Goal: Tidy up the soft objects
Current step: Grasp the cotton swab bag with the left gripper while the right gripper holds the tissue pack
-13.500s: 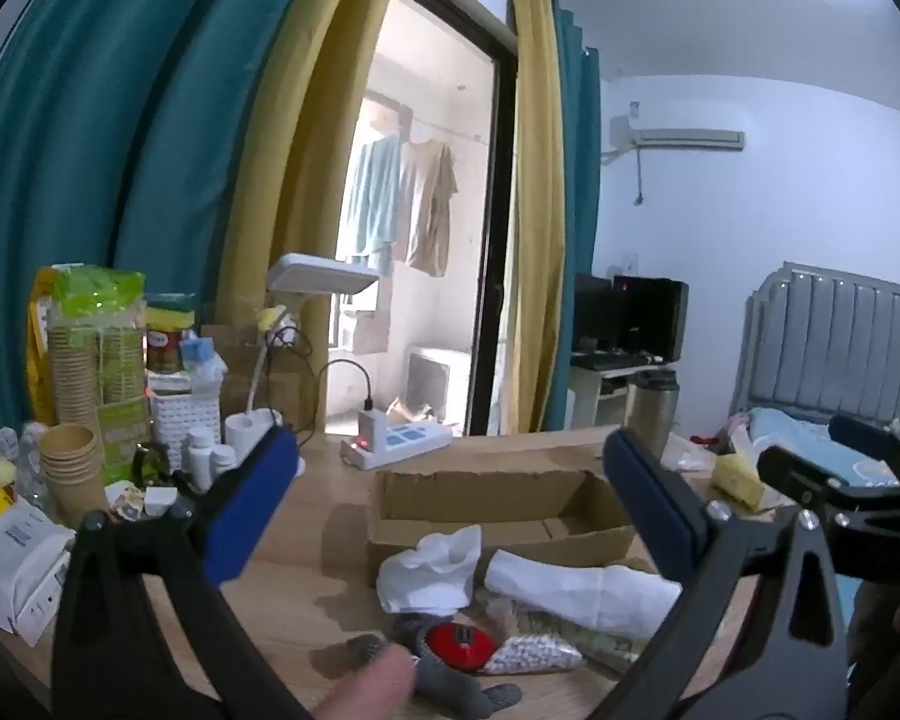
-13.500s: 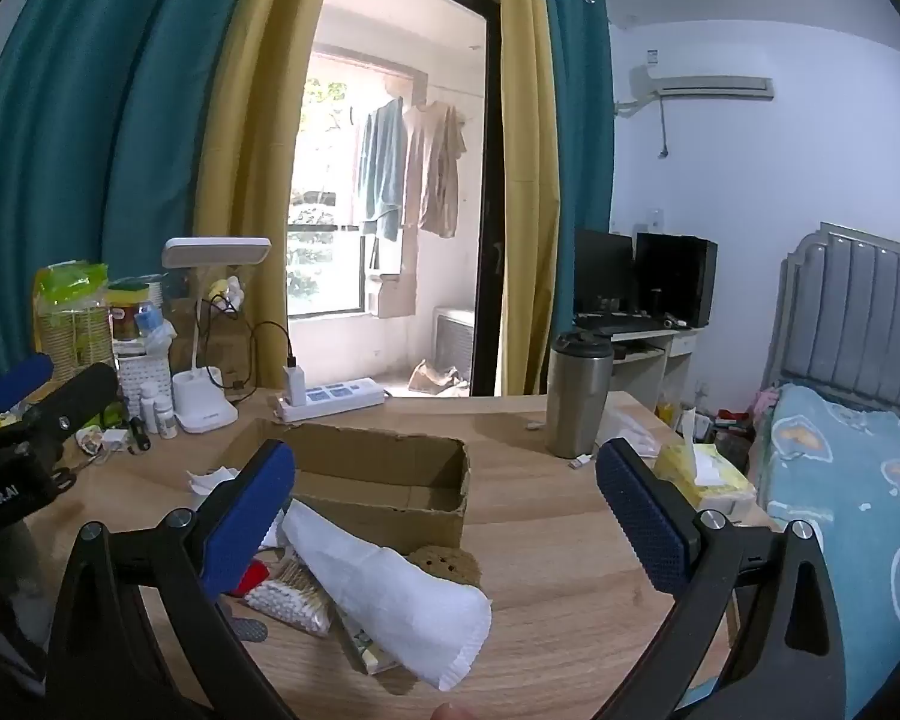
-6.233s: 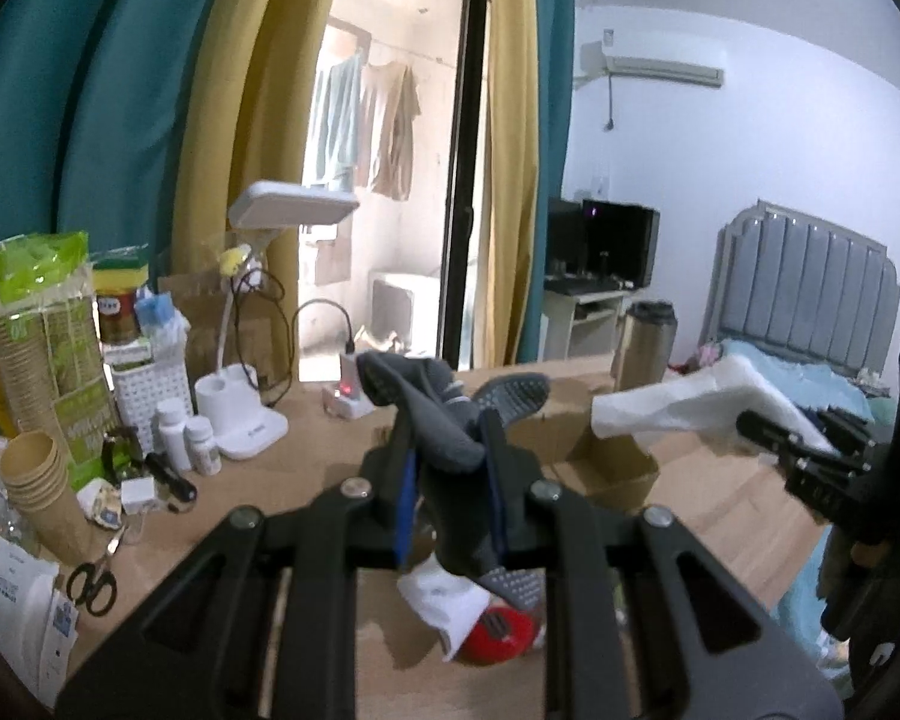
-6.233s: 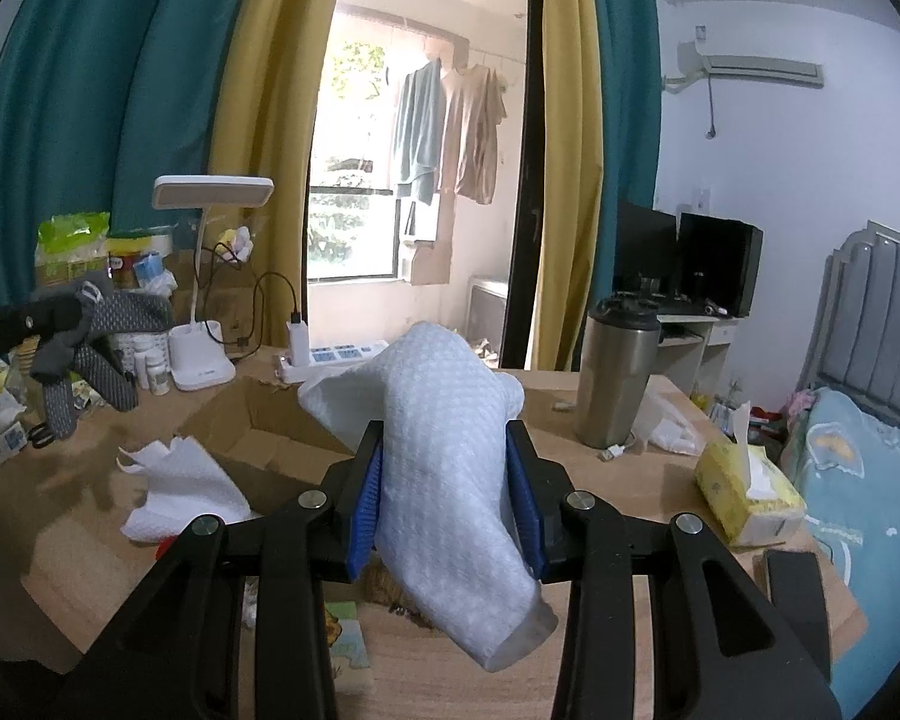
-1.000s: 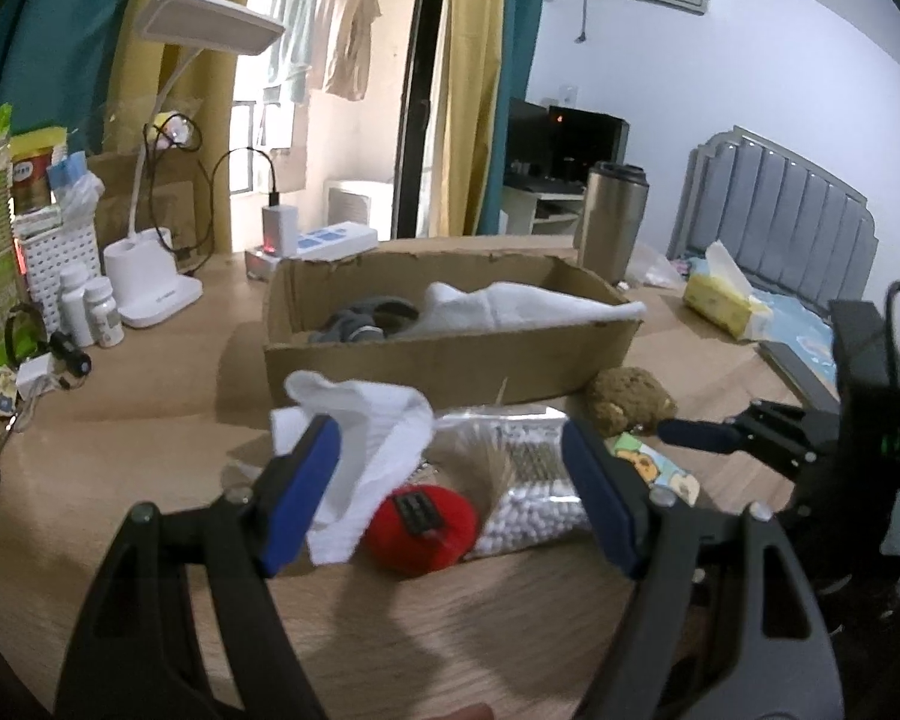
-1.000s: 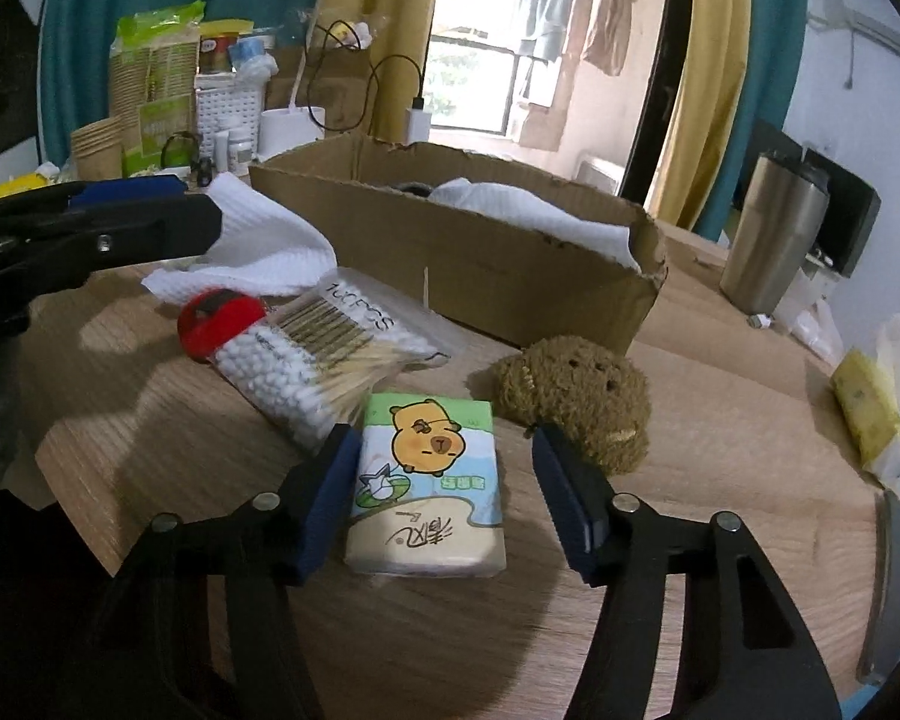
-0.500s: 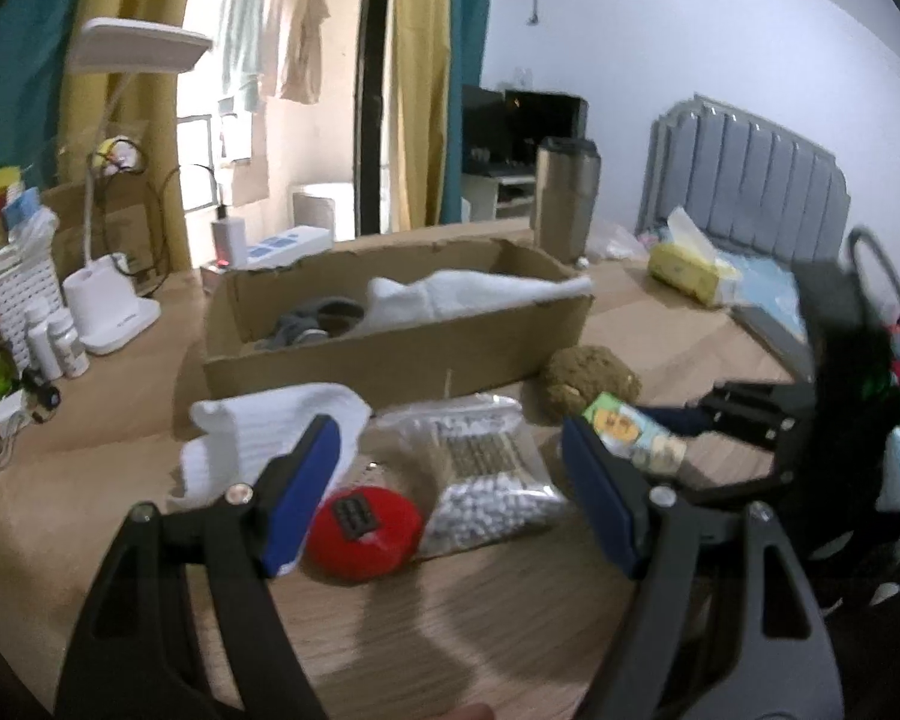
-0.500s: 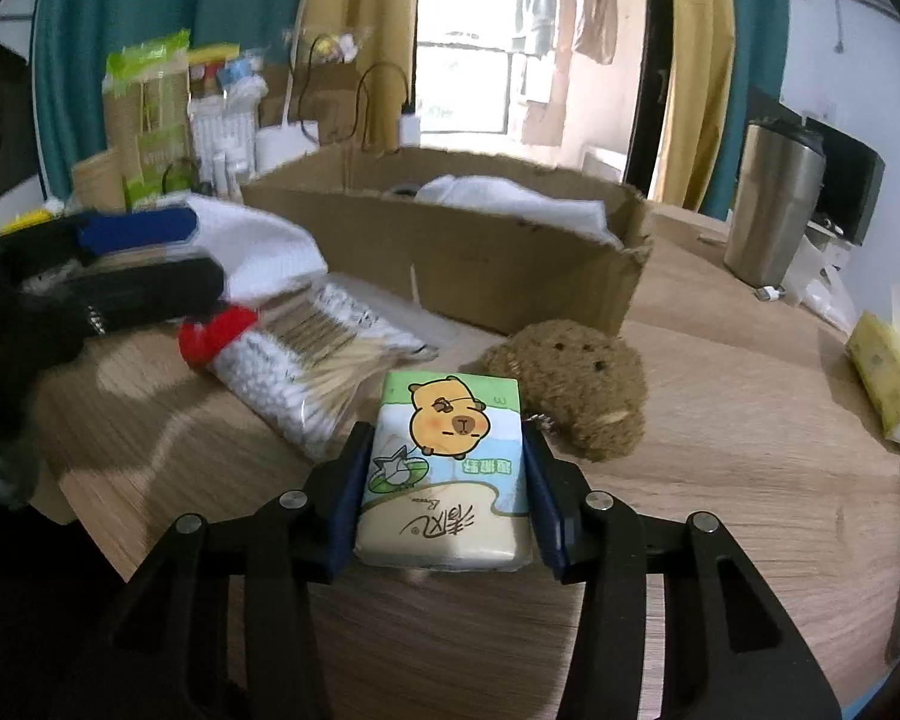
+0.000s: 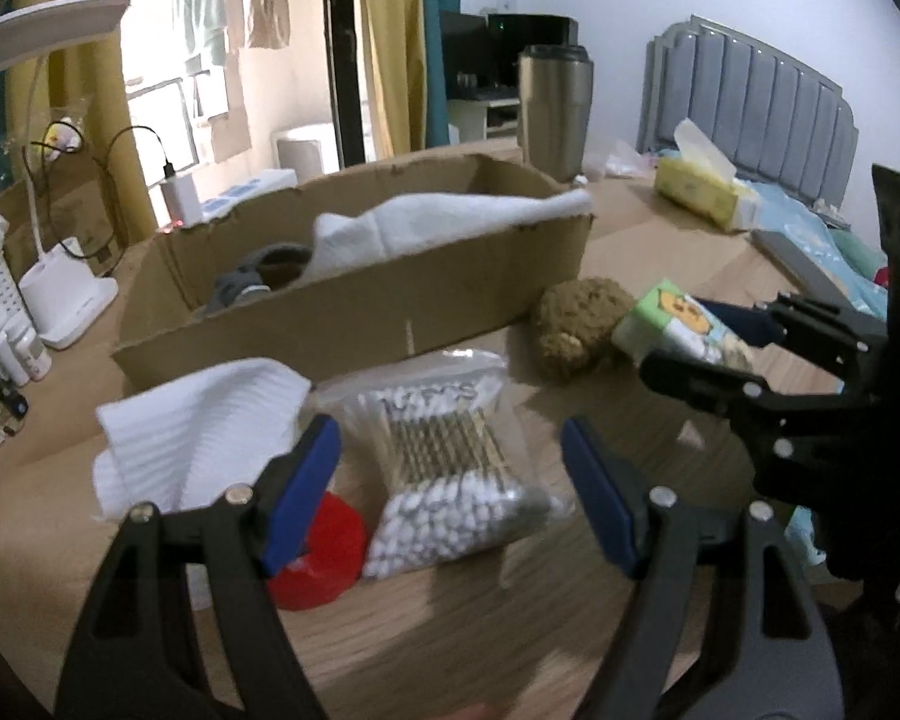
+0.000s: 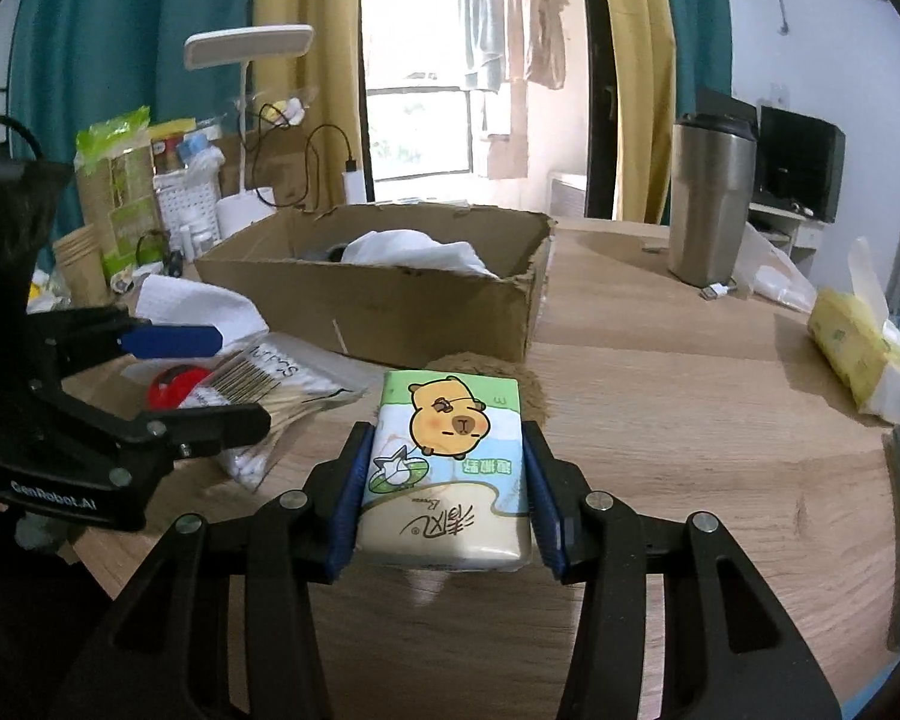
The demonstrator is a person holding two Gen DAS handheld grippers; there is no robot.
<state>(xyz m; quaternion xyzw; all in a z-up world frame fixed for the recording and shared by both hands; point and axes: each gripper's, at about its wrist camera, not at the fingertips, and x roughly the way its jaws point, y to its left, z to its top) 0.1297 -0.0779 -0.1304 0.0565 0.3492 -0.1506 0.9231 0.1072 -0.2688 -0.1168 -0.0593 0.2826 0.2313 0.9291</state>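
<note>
While its blue-padded jaws stand wide apart, holding nothing, the left gripper point(image 9: 450, 480) hovers over a clear bag of cotton swabs point(image 9: 444, 468) on the counter point(image 9: 450, 648); behind, the cardboard box point(image 9: 354, 300) holds a white towel point(image 9: 438, 222) and grey sock point(image 9: 258, 276). In the right view, the right gripper point(image 10: 447, 498) clamps a tissue pack point(image 10: 450, 462), green and cream with a cartoon capybara, lifted before a brown plush point(image 10: 480, 366).

Window backlight glare, fisheye warp, left blurred
</note>
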